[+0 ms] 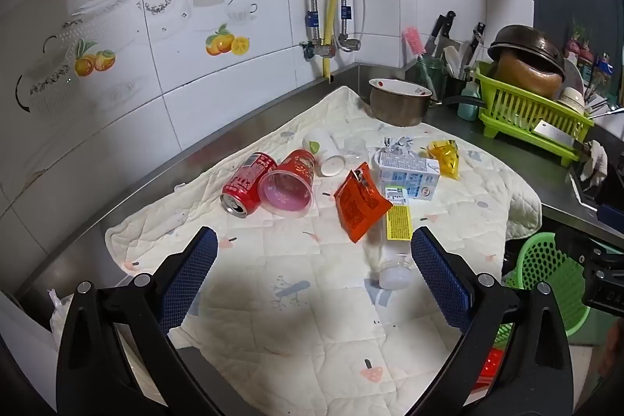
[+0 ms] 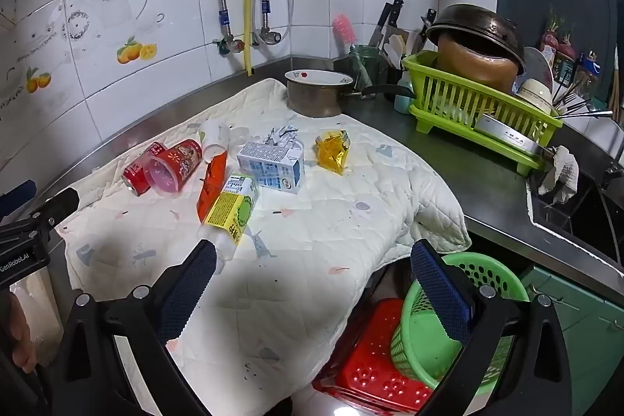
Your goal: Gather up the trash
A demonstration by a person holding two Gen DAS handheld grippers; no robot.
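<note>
Both jaws stand spread wide and empty: the left hand-held gripper (image 1: 312, 260) and the right hand-held gripper (image 2: 312, 271) hover above the quilted cloth (image 1: 304, 318) on the bench (image 2: 468, 182). The trash lies mid-cloth: a red can (image 1: 243, 186), a red cup (image 1: 290, 184), an orange packet (image 1: 360, 201), a plastic bottle (image 2: 230, 211), a milk carton (image 2: 273, 164) and a yellow wrapper (image 2: 331, 151). A green basket (image 2: 448, 322) sits below the bench edge.

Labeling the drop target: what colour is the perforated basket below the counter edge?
Green basket, standing on a red perforated stool; clearest in the right wrist view.
</note>
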